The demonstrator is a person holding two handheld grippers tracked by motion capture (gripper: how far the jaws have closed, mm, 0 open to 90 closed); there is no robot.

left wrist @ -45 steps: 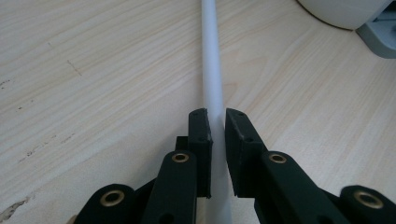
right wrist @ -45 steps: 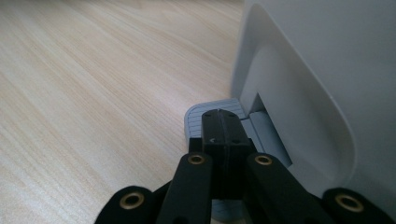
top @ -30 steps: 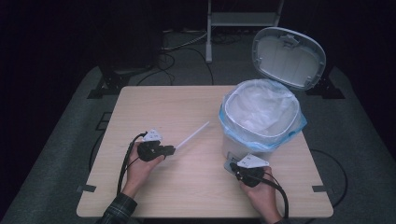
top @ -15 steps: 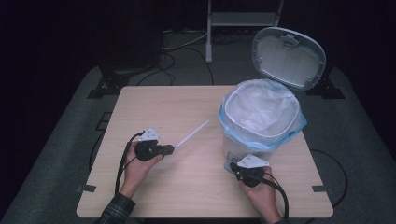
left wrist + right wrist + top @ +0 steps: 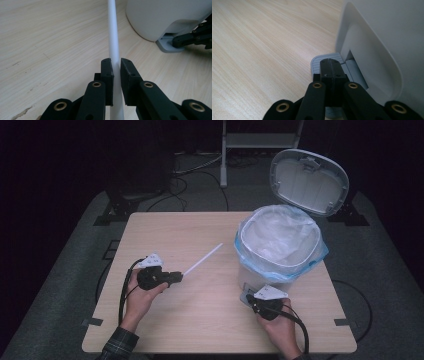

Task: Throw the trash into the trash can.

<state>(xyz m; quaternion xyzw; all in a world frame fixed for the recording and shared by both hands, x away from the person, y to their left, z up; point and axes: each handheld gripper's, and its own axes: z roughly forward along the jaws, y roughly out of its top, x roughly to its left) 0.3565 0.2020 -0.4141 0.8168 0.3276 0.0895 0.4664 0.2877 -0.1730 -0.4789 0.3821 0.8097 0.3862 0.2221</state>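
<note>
The wooden table (image 5: 200,320) carries a white pedal bin (image 5: 278,251) on its right side, lid (image 5: 309,181) up, blue-edged liner inside. At the bin's near foot, the right gripper (image 5: 251,301) rests with fingers pressed together on the grey pedal (image 5: 319,63). Left of it, the left gripper (image 5: 178,276) has its fingers clamped on a thin white rod (image 5: 203,259) that slants toward the bin.
</note>
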